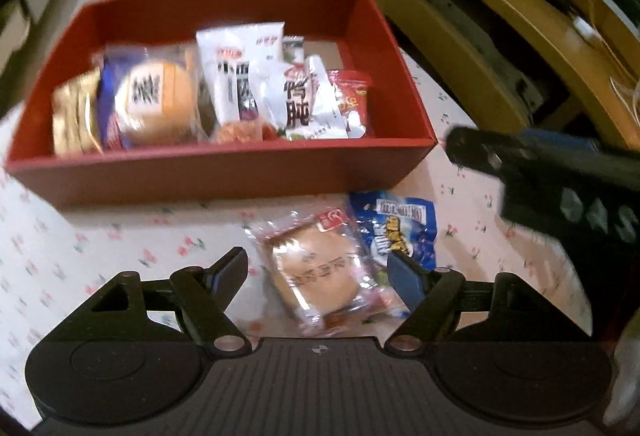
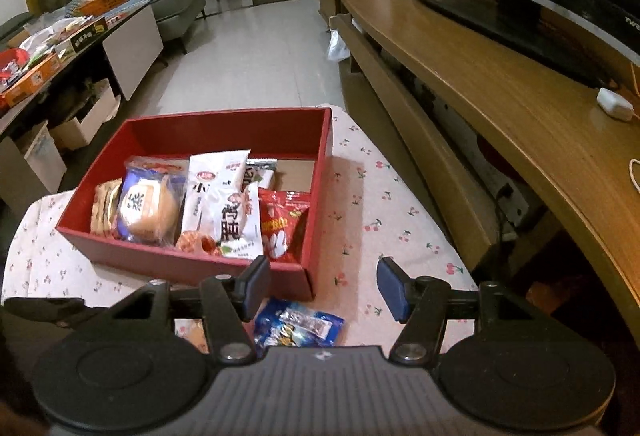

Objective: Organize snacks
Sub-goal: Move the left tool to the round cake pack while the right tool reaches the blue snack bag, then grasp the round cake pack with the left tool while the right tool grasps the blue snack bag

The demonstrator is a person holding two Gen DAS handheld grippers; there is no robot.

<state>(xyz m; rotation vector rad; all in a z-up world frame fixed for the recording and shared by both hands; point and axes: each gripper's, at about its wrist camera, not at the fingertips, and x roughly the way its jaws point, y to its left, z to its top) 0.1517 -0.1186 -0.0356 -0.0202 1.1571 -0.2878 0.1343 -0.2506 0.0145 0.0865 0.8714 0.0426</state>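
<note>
A red box (image 1: pixel 224 172) (image 2: pixel 192 260) on a cherry-print cloth holds several snack packets. In front of it lie a clear-wrapped bun (image 1: pixel 320 268) and a blue snack packet (image 1: pixel 400 228) (image 2: pixel 300 328). My left gripper (image 1: pixel 318 272) is open above the bun, its fingers standing to either side of it without touching. My right gripper (image 2: pixel 324 288) is open over the blue packet, with nothing between its pads. Its black body shows at the right of the left wrist view, blurred.
A wooden TV bench (image 2: pixel 500 108) with a screen runs along the right, close to the table's edge. A side table (image 2: pixel 60 48) with clutter stands at the far left. Tiled floor (image 2: pixel 256 48) lies beyond the box.
</note>
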